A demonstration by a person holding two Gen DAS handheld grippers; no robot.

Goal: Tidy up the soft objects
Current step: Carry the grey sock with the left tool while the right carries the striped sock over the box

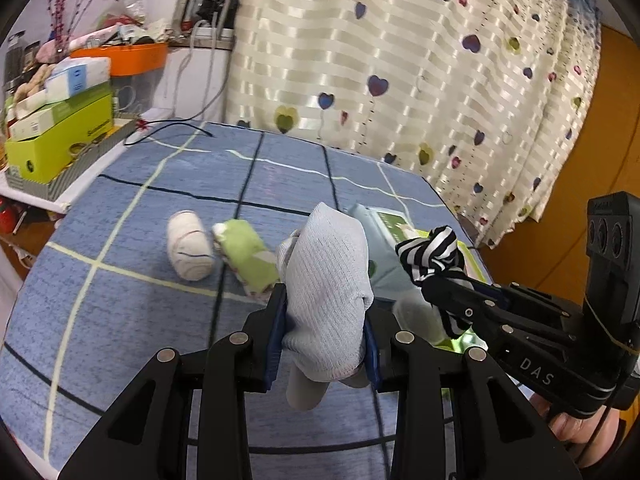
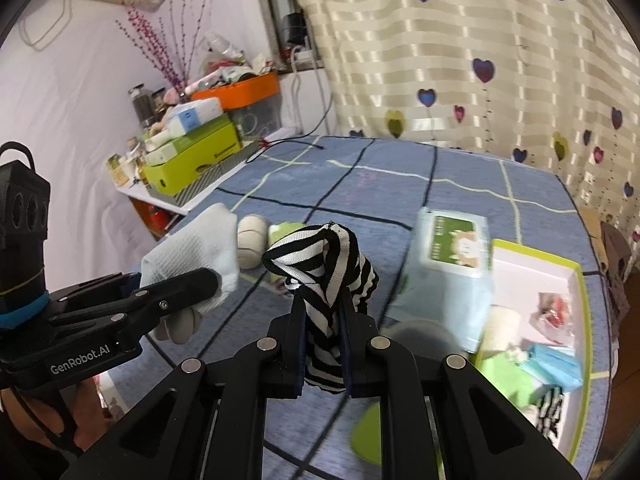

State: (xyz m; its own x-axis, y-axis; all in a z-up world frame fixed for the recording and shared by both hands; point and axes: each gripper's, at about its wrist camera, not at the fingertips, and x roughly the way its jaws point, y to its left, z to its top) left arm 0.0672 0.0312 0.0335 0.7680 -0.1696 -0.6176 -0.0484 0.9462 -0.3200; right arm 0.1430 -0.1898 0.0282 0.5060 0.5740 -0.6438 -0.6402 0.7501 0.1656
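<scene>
A bed with a blue checked cover (image 1: 132, 240) fills the scene, with a striped, heart-dotted curtain (image 1: 400, 60) behind it and a cluttered shelf with a green box (image 1: 60, 140) at far left.

Near the centre, the left gripper (image 1: 326, 332) is clenched on a pale grey sock (image 1: 328, 280), held up off the cover with its toe pointing away. Just to its right, the right gripper (image 2: 324, 336) is clenched on a black-and-white striped sock (image 2: 332, 280), also lifted clear of the bed. The two socks sit side by side in the air, close but apart.

On the cover beyond them lie a rolled cream sock (image 1: 190, 246) and, just beside it on the right, a green soft item (image 1: 248, 254); whether they touch is unclear. Farther right, a wipes pack (image 2: 452, 264) rests against the far-left corner of a white tray (image 2: 576, 360) with a green rim. Inside the tray are blurred soft items, among them another striped piece (image 2: 550, 408), something light blue (image 2: 556, 366) and something green (image 2: 504, 376). A round green shape (image 2: 366, 436) lies near, left of the tray, too blurred to identify.
</scene>
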